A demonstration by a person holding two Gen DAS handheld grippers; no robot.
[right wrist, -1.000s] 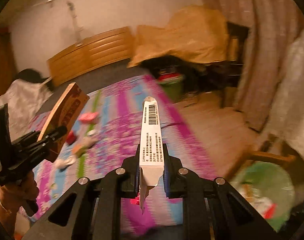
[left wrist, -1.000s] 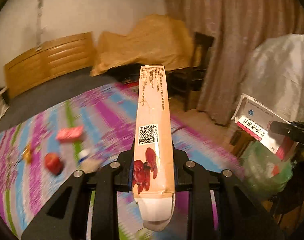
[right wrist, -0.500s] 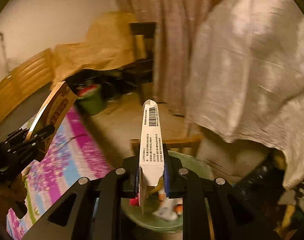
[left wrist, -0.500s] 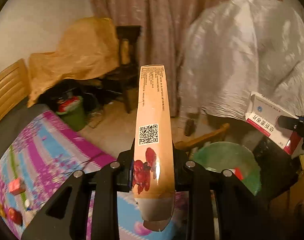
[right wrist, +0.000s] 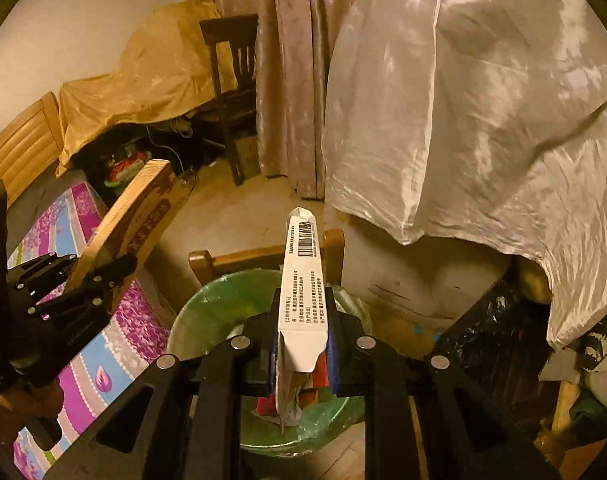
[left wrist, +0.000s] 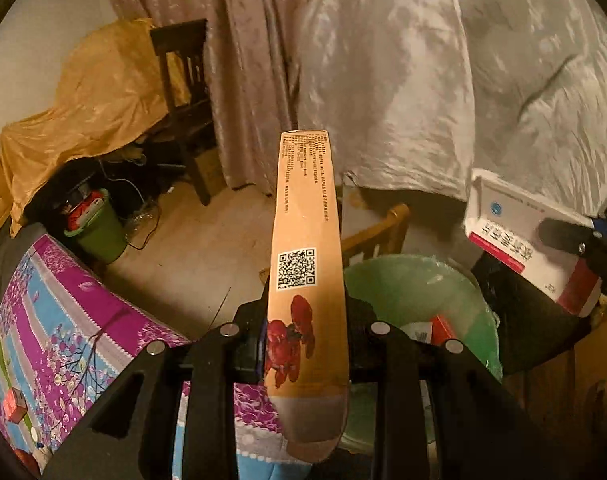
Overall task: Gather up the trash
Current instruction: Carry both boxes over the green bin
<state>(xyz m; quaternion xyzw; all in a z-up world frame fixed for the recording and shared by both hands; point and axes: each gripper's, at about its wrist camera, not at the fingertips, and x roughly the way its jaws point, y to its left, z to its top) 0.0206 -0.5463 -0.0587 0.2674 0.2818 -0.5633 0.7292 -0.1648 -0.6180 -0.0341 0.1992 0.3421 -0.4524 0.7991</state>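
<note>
My left gripper [left wrist: 305, 344] is shut on a long tan carton [left wrist: 305, 240] with a QR code and red fruit print, held over the bed edge just left of the bin. My right gripper [right wrist: 301, 344] is shut on a white medicine box [right wrist: 303, 280] with a barcode, held directly above the green-lined trash bin [right wrist: 219, 308]. The bin also shows in the left wrist view [left wrist: 407, 288], with some trash inside. The white box shows at the right of the left wrist view [left wrist: 523, 240]; the tan carton shows at the left of the right wrist view [right wrist: 135, 220].
A bed with a purple and blue floral sheet [left wrist: 55, 332] lies at left, with small red items [left wrist: 15, 404] on it. A wooden chair frame [right wrist: 263, 256] stands behind the bin. A white-draped shape [right wrist: 483, 120], a dark chair [right wrist: 231, 92] and a small green bin [left wrist: 95, 224] stand around.
Both grippers swung right, away from the bed, with their boxes still held. The right gripper has come over the green-lined bin; the left one is beside it.
</note>
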